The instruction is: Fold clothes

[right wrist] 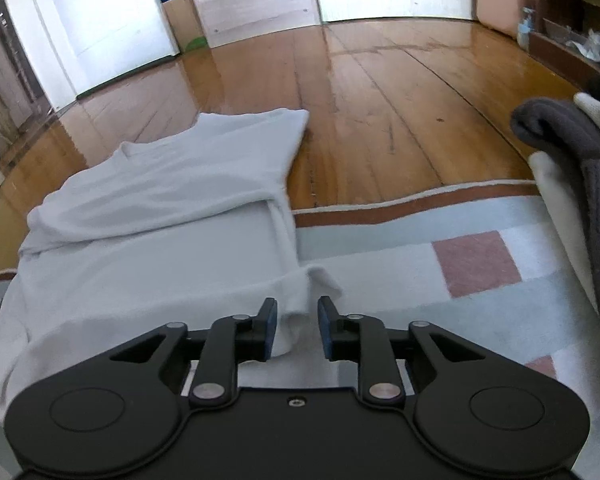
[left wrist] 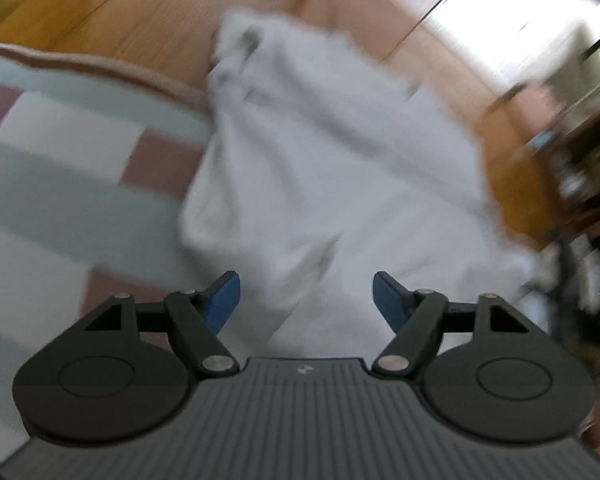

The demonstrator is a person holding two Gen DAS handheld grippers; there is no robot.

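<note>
Bare wooden floor [right wrist: 380,120] beyond (dark garment [right wrist: 580,160] rightward)

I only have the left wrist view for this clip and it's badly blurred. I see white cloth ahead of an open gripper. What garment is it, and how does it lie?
Observer: The right wrist view is sharp. It is a white T-shirt, spread partly on the patterned rug and partly on the wooden floor, one sleeve already folded in over the body.
Operator: Is the right gripper holding it?
Observer: No. The right gripper is open, with a bunched corner of the shirt between its fingers but not pinched.
Operator: Anything else to fold?
Observer: A dark grey garment lies at the right edge of that view.
</note>
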